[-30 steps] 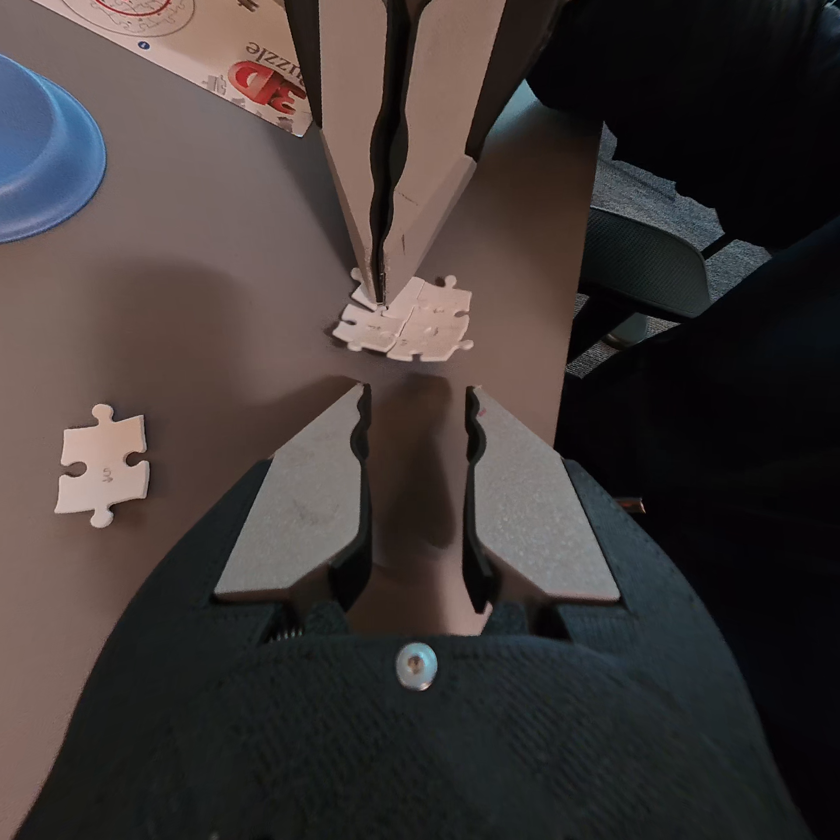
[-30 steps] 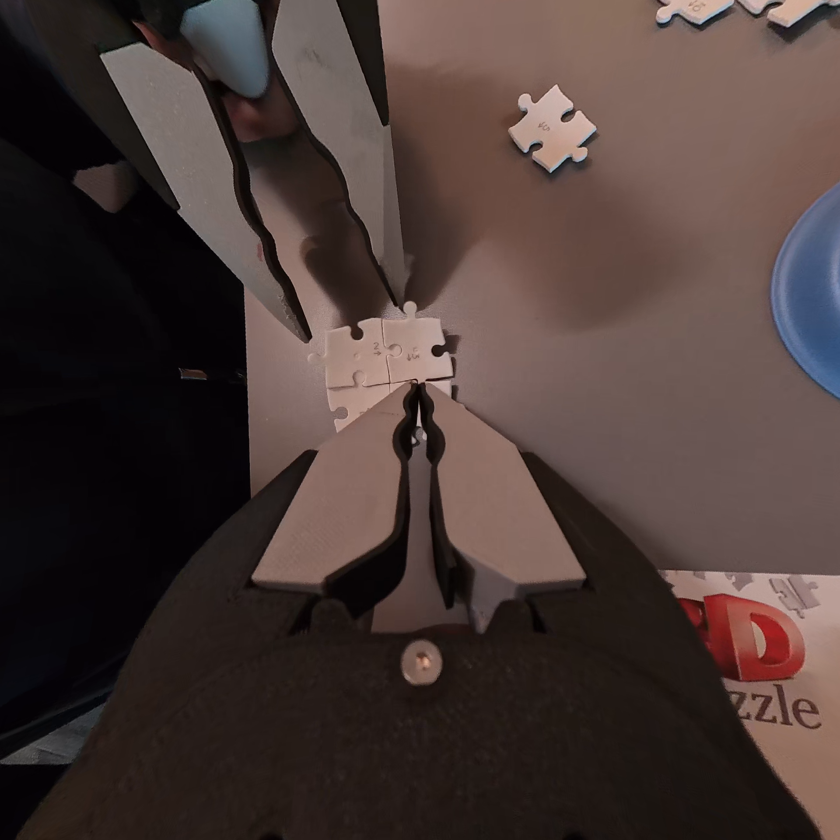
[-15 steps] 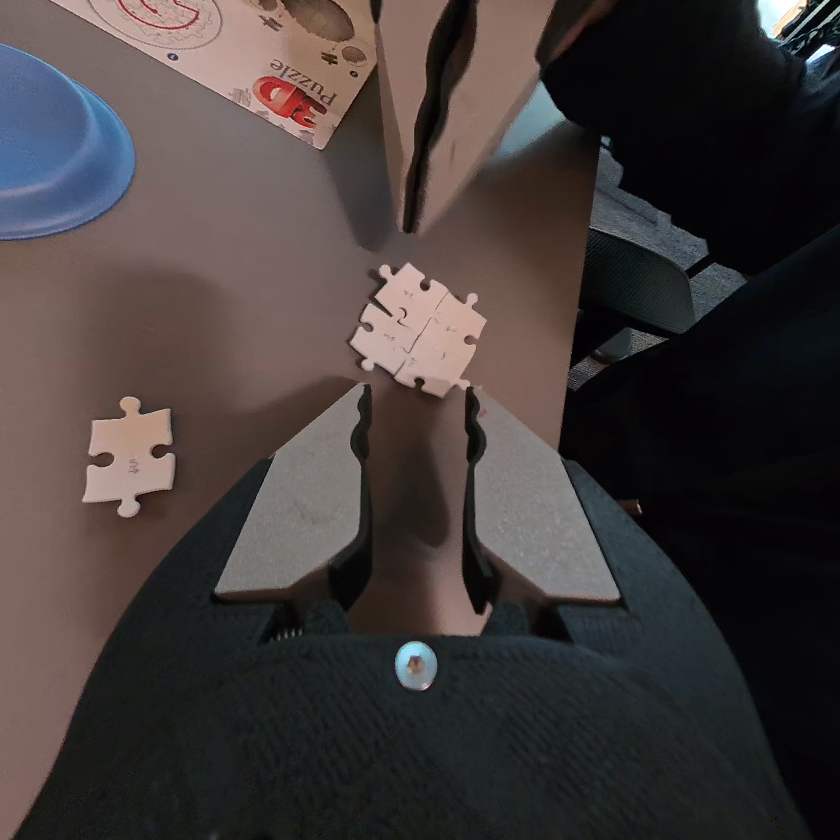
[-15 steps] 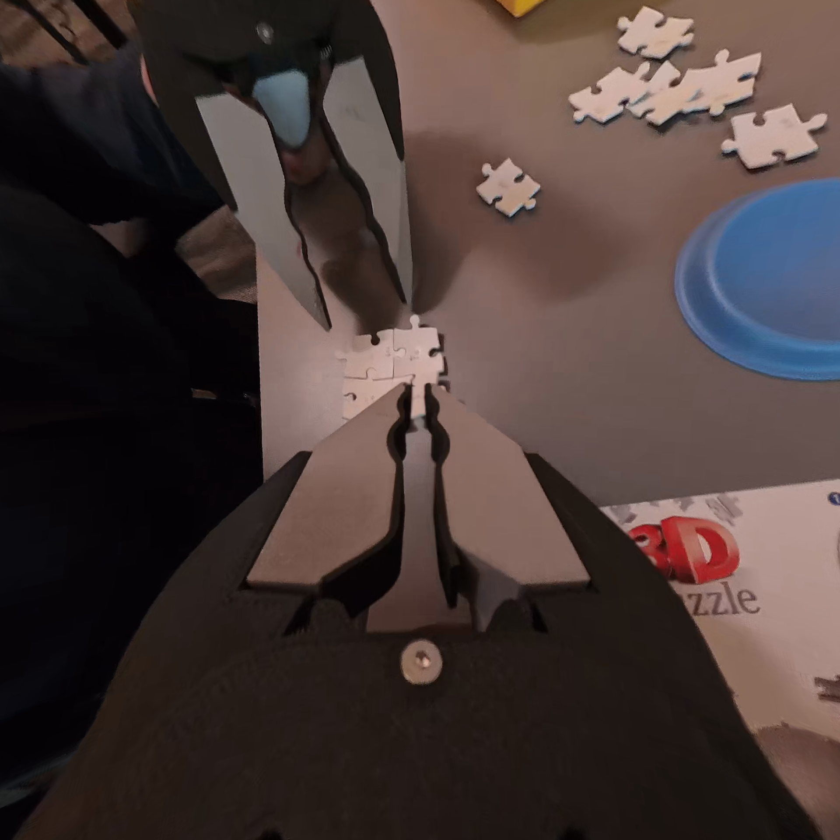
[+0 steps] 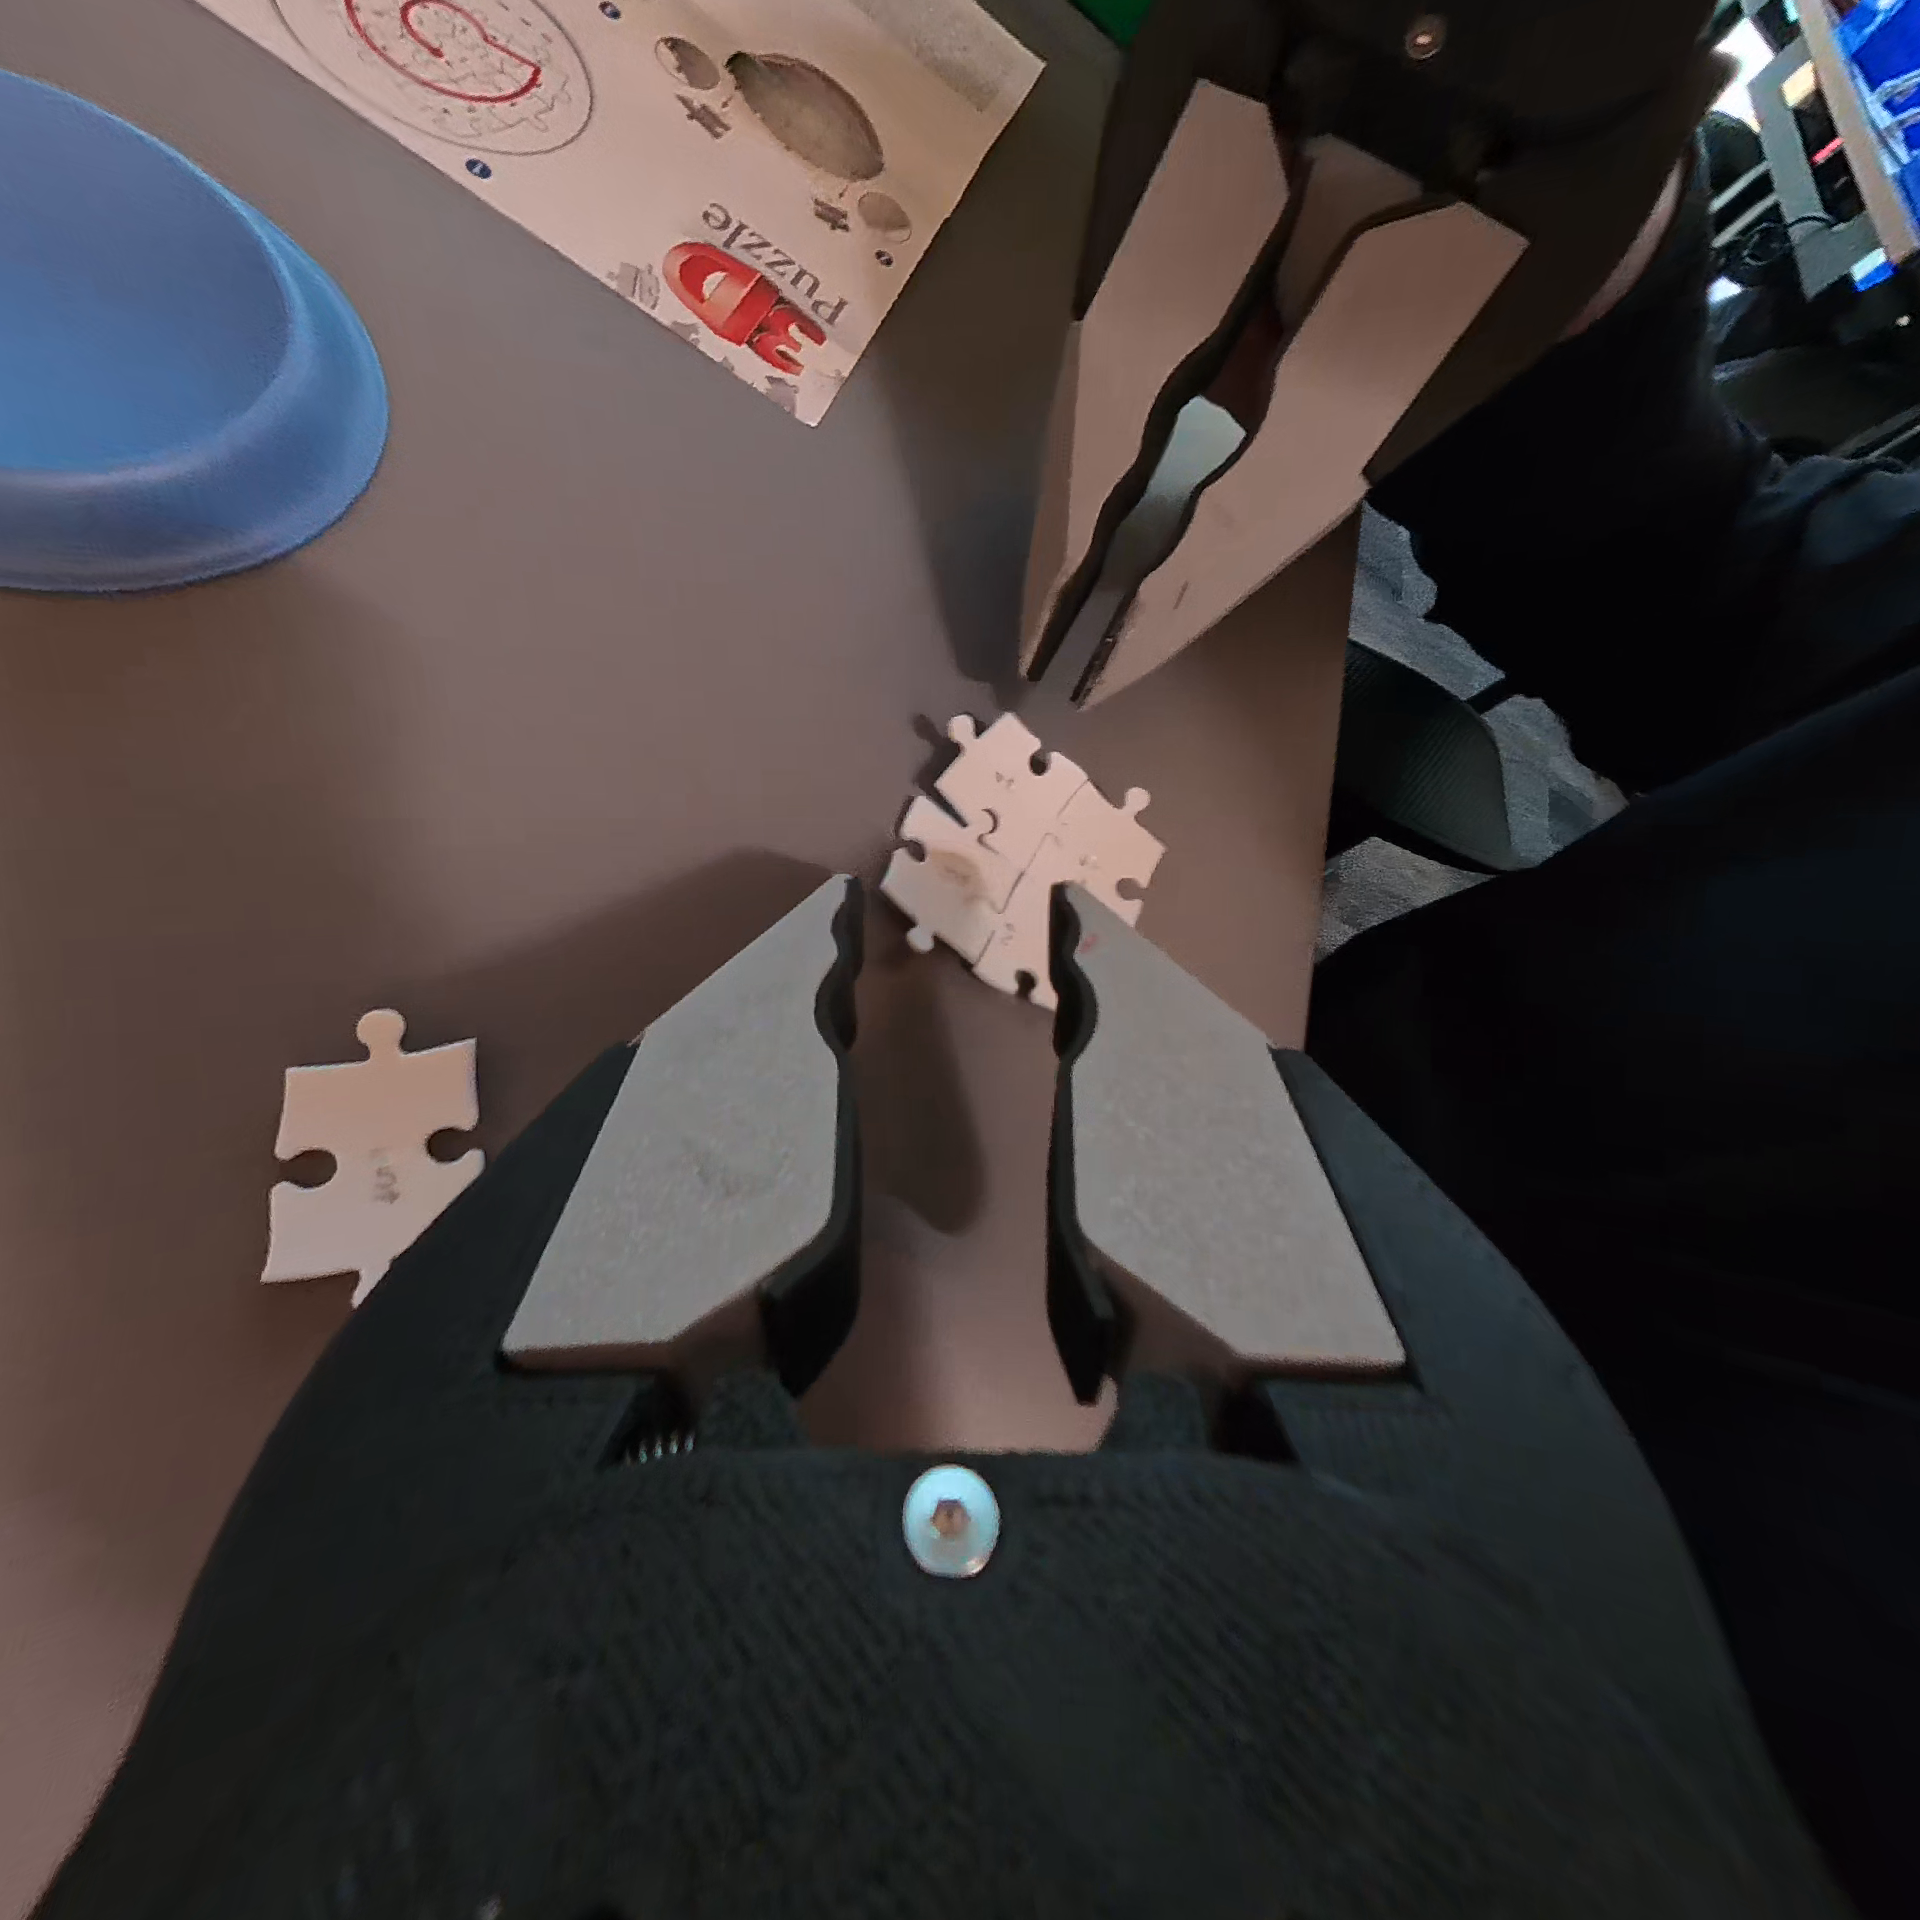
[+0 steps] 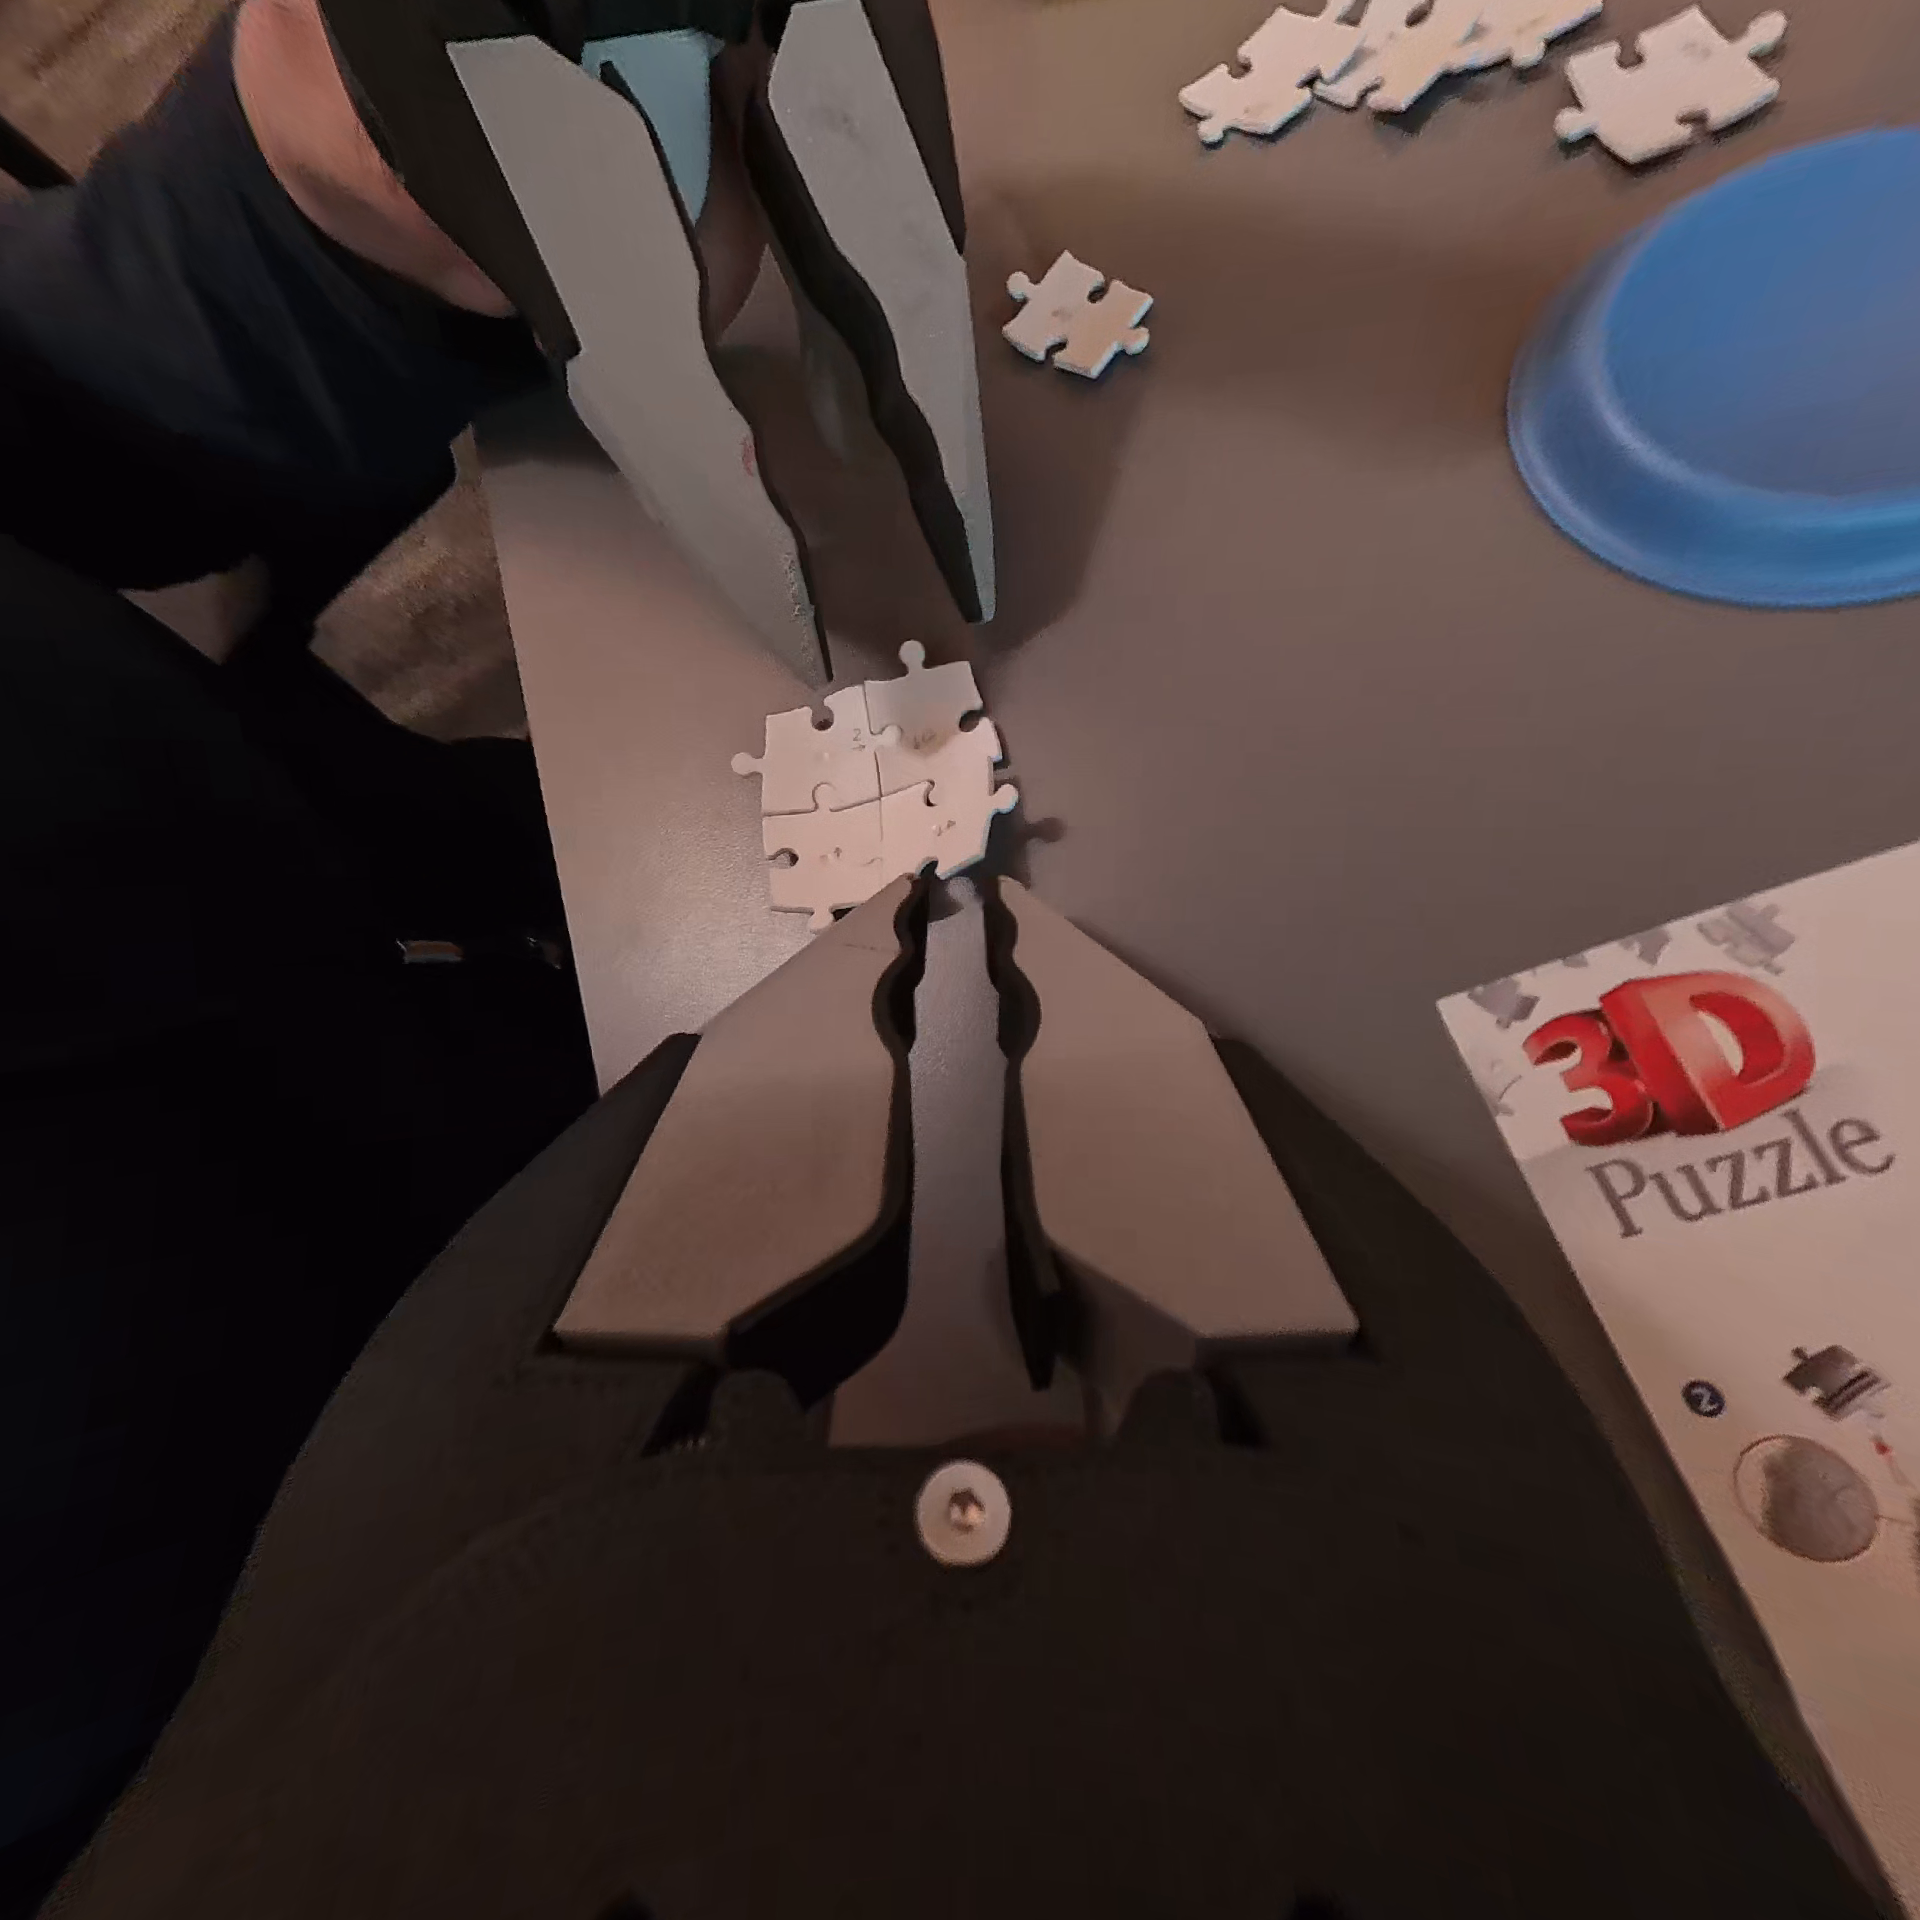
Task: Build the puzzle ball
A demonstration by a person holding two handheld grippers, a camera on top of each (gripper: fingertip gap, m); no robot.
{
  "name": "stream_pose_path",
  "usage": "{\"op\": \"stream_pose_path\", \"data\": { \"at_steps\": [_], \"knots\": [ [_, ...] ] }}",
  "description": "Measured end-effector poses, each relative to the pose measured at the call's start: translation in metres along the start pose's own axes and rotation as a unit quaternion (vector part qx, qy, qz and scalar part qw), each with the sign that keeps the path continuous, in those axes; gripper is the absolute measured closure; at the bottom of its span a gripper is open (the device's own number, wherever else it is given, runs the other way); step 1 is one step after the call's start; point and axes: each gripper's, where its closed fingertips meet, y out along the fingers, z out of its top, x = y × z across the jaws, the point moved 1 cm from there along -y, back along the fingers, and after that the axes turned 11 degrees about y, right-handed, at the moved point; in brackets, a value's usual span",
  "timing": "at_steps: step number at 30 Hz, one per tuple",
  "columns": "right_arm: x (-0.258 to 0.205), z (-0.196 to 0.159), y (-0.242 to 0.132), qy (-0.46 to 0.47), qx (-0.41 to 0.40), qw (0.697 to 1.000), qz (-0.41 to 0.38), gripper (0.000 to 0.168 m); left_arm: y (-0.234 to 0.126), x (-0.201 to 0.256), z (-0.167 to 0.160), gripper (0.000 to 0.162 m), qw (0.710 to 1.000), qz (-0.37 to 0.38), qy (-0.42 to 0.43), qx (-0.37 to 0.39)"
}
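A flat cluster of several joined white puzzle pieces [image 5: 1023, 852] lies on the brown table near its edge; it also shows in the right wrist view [image 6: 873, 790]. My left gripper [image 5: 953, 902] is open and empty, with its tips right at the cluster's near side. It appears opposite in the right wrist view [image 6: 899, 634]. My right gripper [image 6: 956, 885] is open by a narrow gap and empty, its tips just short of the cluster. It shows from the front in the left wrist view [image 5: 1062, 681]. A single loose piece [image 5: 374, 1143] lies to the left.
A blue bowl [image 6: 1745, 395] sits upside down beside an instruction sheet [image 6: 1766, 1195]. Several loose pieces [image 6: 1455, 62] lie at the far side. The table edge [image 5: 1330, 727] runs close to the cluster, with a person's dark clothing beyond it. Tip to tip, the grippers are about 5 centimetres apart. The single loose piece [image 5: 374, 1143] sits 8 centimetres or so from the ends of my left fingers. It is also in sight in the right wrist view [image 6: 1087, 319].
My right gripper has lifted off the cluster, drawn back and parted its jaws a little. The cluster has turned slightly. My left gripper has moved closer to it, still open.
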Motion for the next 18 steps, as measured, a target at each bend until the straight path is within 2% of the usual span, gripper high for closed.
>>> {"op": "stream_pose_path", "data": {
  "at_steps": [6, 11, 18],
  "knots": [
    [0.004, -0.001, 0.008, 0.069, 0.011, 0.997, 0.027, 0.151, -0.002, -0.002, -0.006, 0.135, 0.997, -0.036, -0.074, -0.002],
    [0.001, 0.000, 0.017, 0.091, 0.011, 0.994, 0.056, 0.163, 0.001, -0.001, -0.009, 0.146, 0.995, -0.044, -0.086, -0.009],
    [-0.001, 0.003, 0.019, 0.090, 0.009, 0.994, 0.068, 0.163, 0.002, 0.002, -0.009, 0.147, 0.995, -0.050, -0.084, -0.008]
  ]
}}
